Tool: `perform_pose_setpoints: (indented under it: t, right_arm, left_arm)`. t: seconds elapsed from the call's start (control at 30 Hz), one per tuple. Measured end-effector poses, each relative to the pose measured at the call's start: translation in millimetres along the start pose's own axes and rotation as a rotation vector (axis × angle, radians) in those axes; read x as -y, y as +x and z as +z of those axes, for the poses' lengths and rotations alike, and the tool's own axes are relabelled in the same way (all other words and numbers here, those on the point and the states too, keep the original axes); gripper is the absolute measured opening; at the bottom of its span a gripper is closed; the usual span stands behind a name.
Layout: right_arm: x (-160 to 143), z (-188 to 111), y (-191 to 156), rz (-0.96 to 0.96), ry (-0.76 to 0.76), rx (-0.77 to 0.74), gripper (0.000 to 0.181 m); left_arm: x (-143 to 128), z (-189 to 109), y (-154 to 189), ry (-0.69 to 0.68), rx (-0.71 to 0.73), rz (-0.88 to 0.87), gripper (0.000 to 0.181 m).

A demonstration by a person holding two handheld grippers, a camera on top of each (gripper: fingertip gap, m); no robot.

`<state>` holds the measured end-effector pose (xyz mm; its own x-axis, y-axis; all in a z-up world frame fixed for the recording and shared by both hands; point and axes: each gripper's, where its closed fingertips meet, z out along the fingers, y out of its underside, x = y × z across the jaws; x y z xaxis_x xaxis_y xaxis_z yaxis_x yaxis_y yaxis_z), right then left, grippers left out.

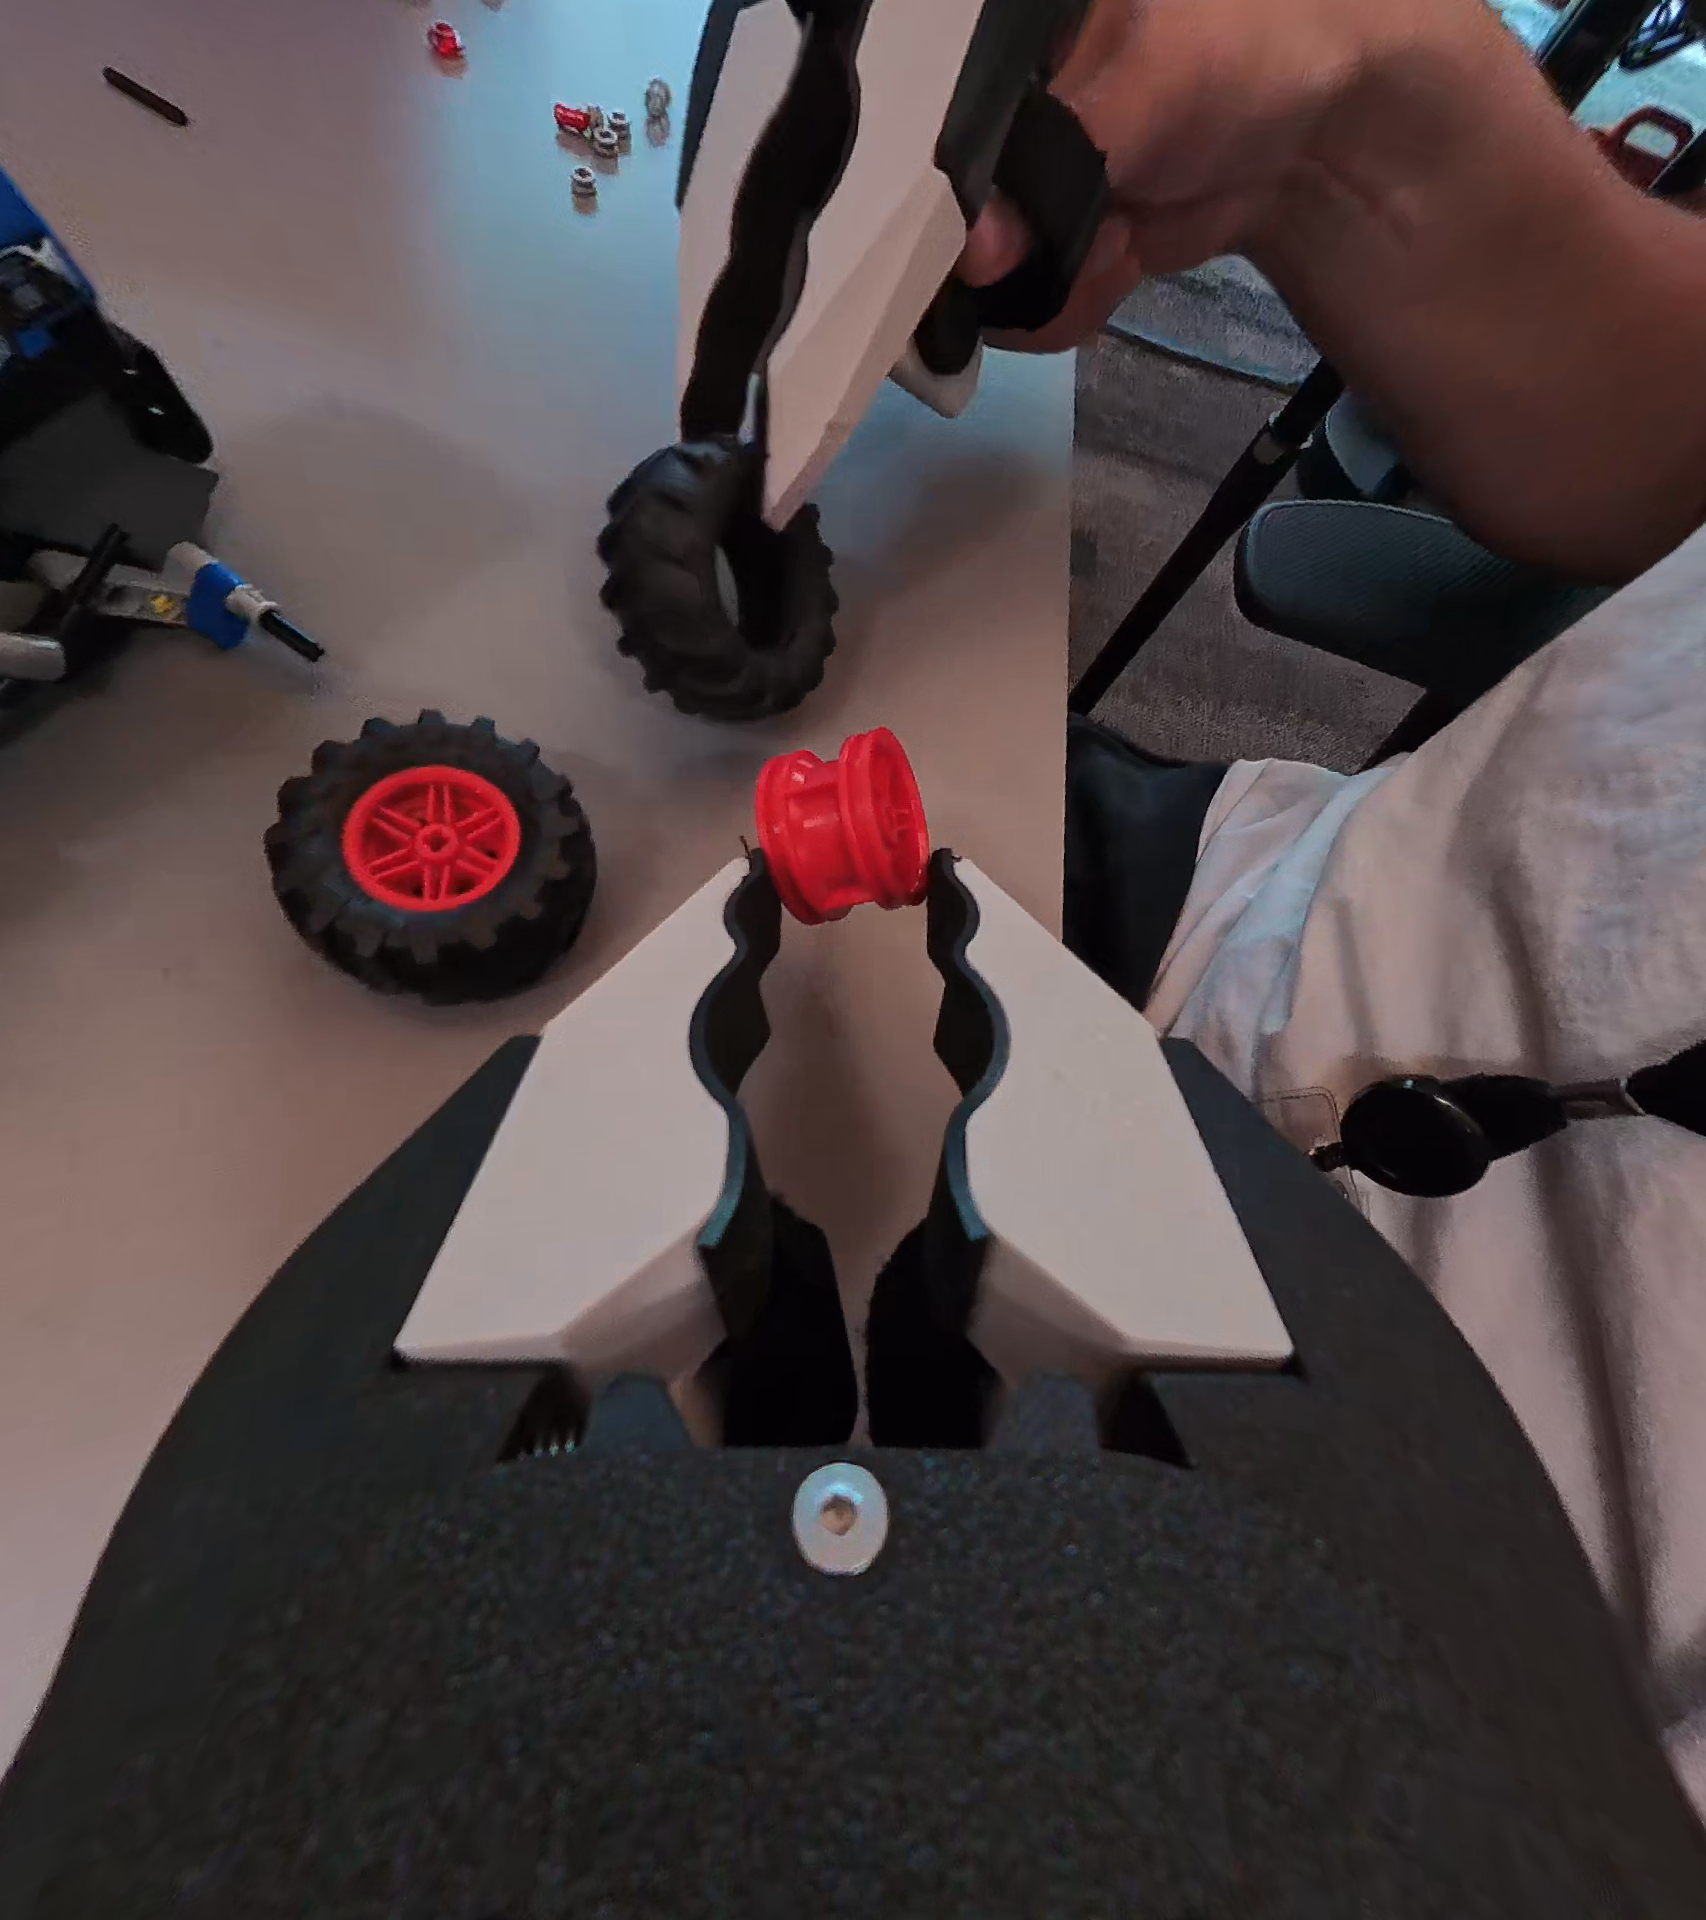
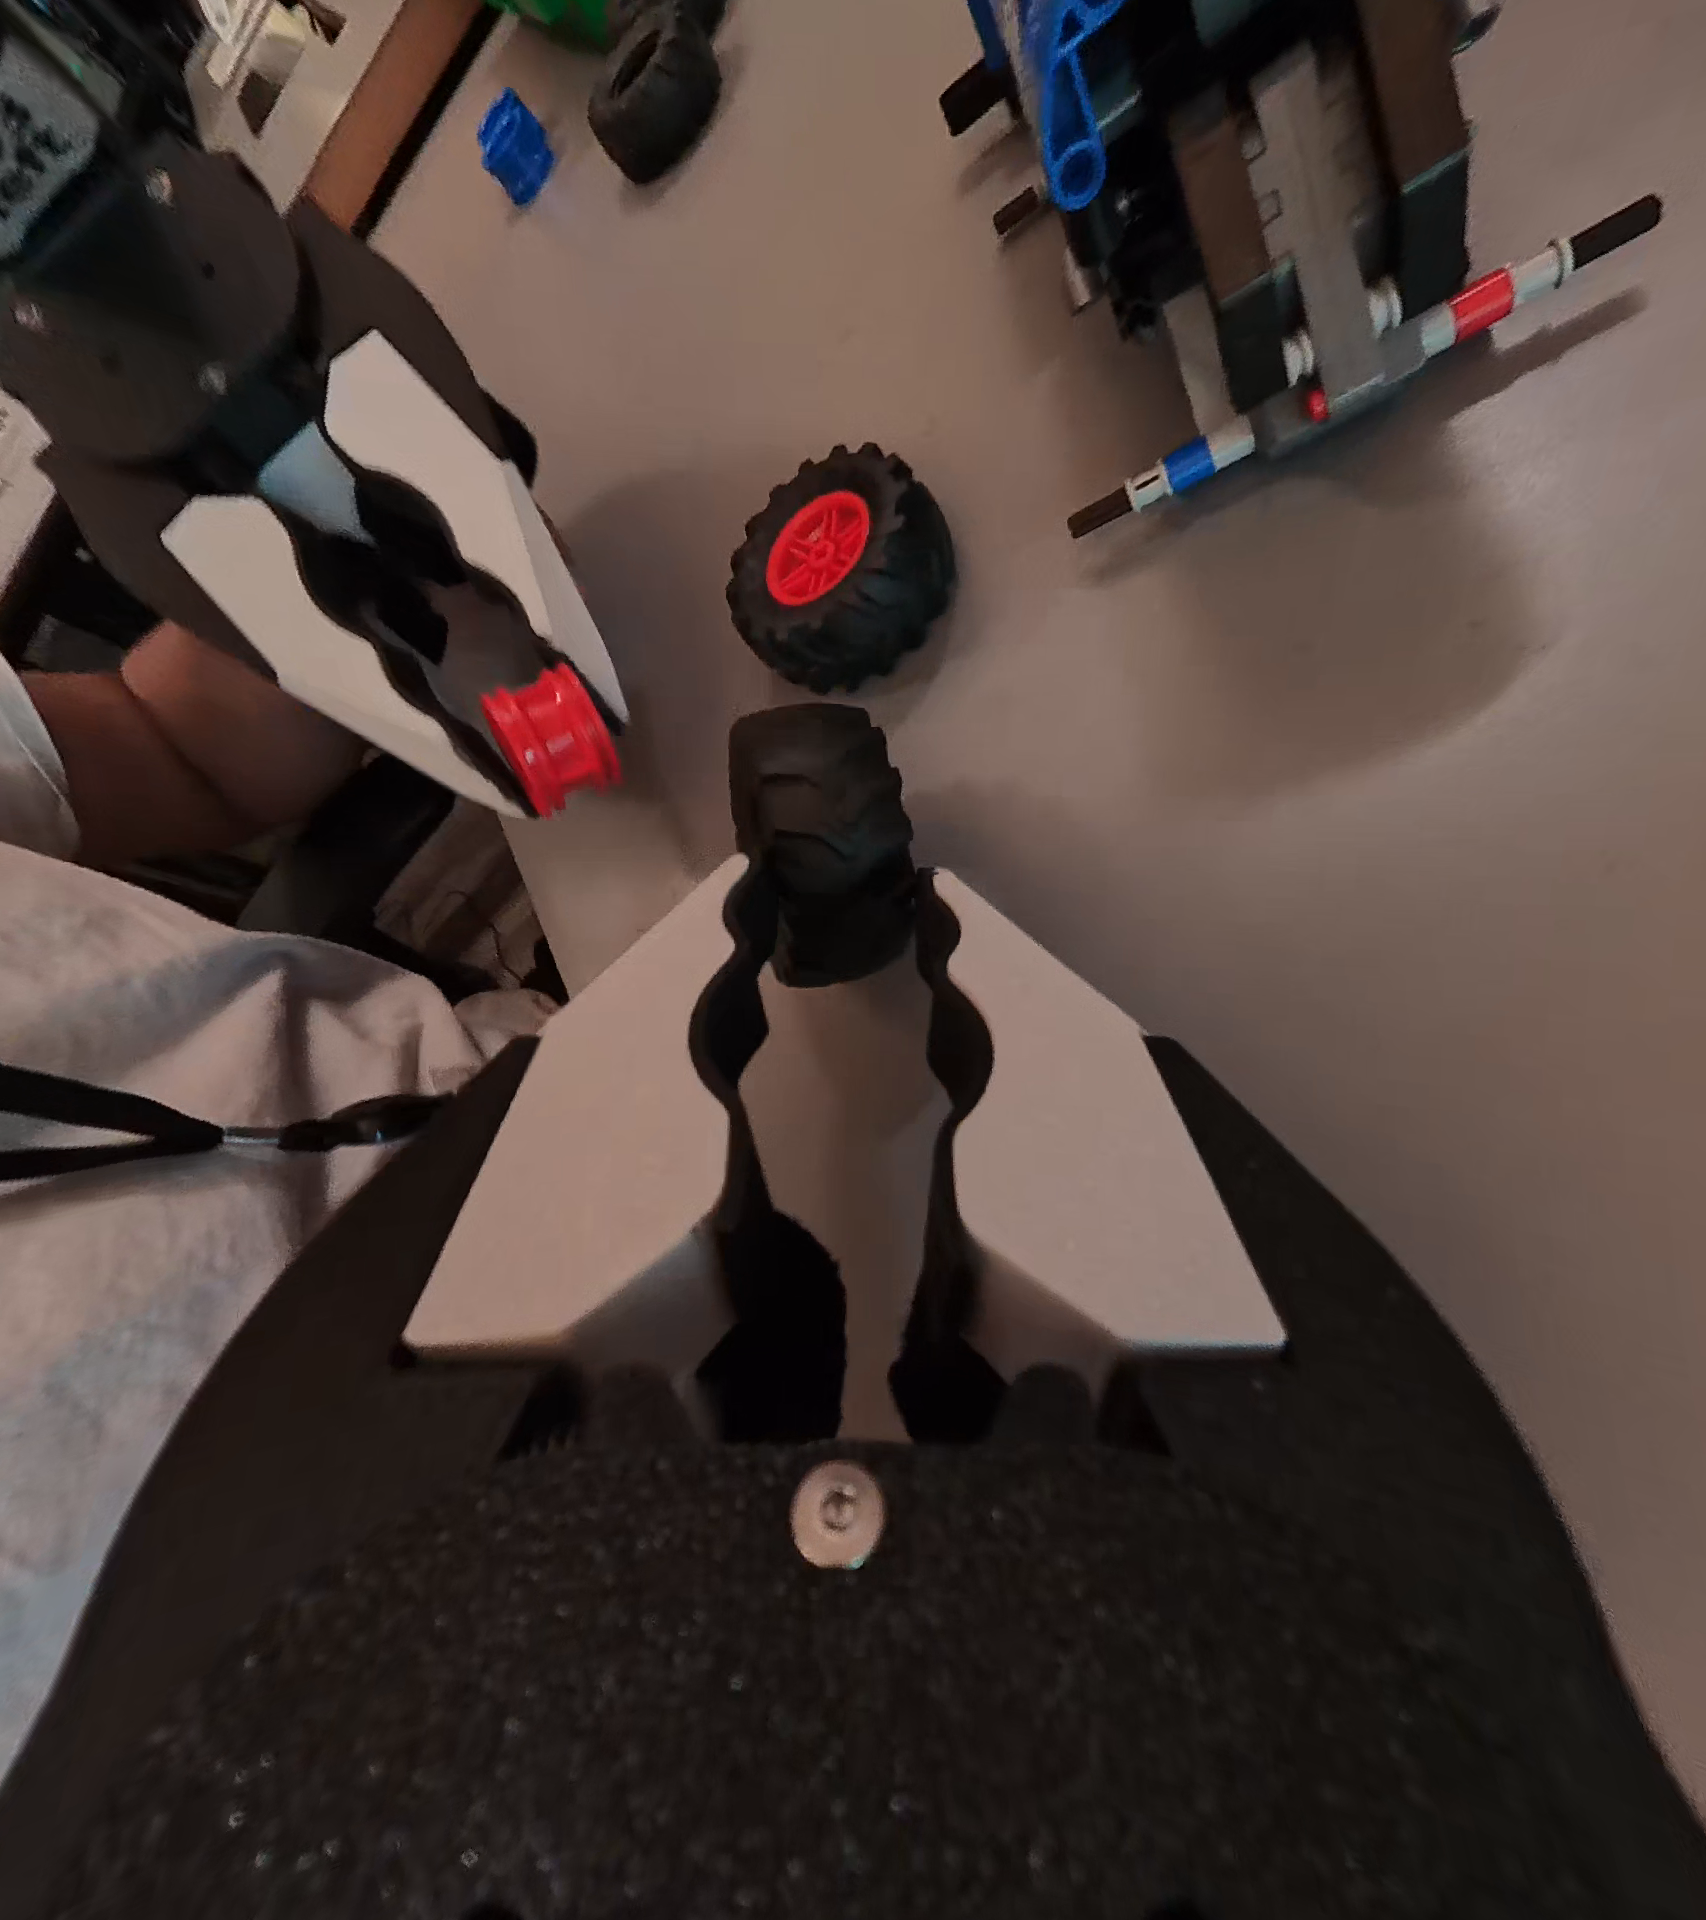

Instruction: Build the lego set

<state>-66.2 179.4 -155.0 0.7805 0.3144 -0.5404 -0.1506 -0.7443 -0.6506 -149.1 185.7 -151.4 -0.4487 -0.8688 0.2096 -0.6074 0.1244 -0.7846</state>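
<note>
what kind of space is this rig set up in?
Probably an office or lab workspace: a plain light table, an office chair on grey carpet beside it, and Lego parts like an assembled wheel spread out.

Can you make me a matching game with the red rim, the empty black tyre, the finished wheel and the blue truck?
Things:
1. red rim
2. empty black tyre
3. finished wheel
4. blue truck

Places:
A. lying alone on the table
B. held by the right tool
C. held by the left tool
D. standing at the far side of the table, bare axles sticking out

Pairs: 1-C, 2-B, 3-A, 4-D
</note>
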Motion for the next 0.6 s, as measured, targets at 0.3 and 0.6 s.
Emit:
perform_pose_setpoints:
  t: [0.3,0.6]
  right_arm:
    - [9.6,14.1,-10.7,-0.186,0.122,-0.054,0.026]
    - [1.8,19.8,-27.9,-0.246,0.082,-0.011,0.05]
  left_arm:
    - [4.3,27.8,-8.8,-0.085,0.021,-0.114,0.027]
    - [0.6,28.1,-6.1,-0.161,0.054,-0.165,0.024]
